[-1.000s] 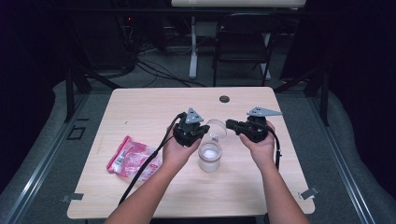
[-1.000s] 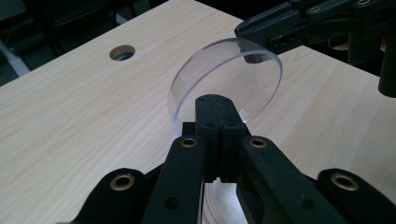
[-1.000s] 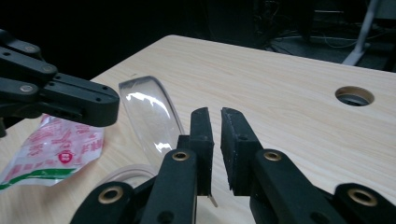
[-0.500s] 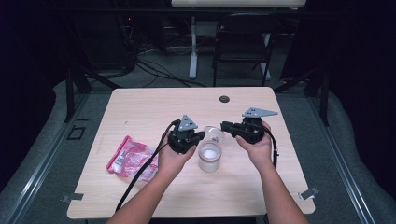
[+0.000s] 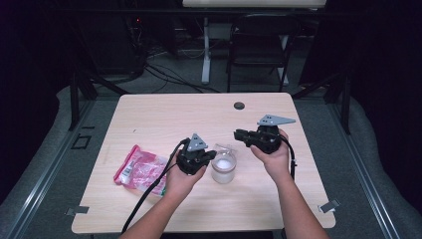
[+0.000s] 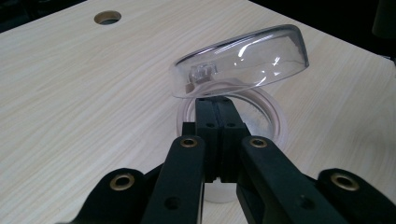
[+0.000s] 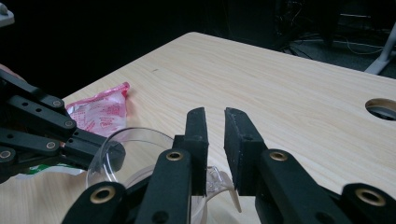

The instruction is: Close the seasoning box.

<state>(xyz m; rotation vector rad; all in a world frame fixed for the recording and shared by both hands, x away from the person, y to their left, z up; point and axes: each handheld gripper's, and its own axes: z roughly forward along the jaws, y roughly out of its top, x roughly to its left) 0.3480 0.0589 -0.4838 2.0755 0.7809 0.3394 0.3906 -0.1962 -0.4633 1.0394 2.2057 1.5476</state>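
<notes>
A clear jar (image 5: 223,169) with white stuff inside stands in the middle of the table. Its clear domed lid (image 6: 243,60) hangs tilted over the open rim (image 6: 275,121). My left gripper (image 6: 215,100) is shut on the lid's near edge, jaws pressed together; it sits just left of the jar (image 5: 213,155). My right gripper (image 7: 215,116) hovers above and right of the jar (image 5: 239,134). Its jaws have just been opening and stand a little apart, with nothing between the pads. Below them are the lid (image 7: 135,140) and the left gripper's tip (image 7: 114,156).
A pink and clear packet (image 5: 142,167) lies left of the jar, beside the left gripper's cable. A round cable hole (image 5: 239,105) sits near the table's far edge. A chair and cables stand on the floor beyond the table.
My left gripper has come down and a little to the left, toward the person, with the lid at its tip. The jar and the right hand have stayed about where they were.
</notes>
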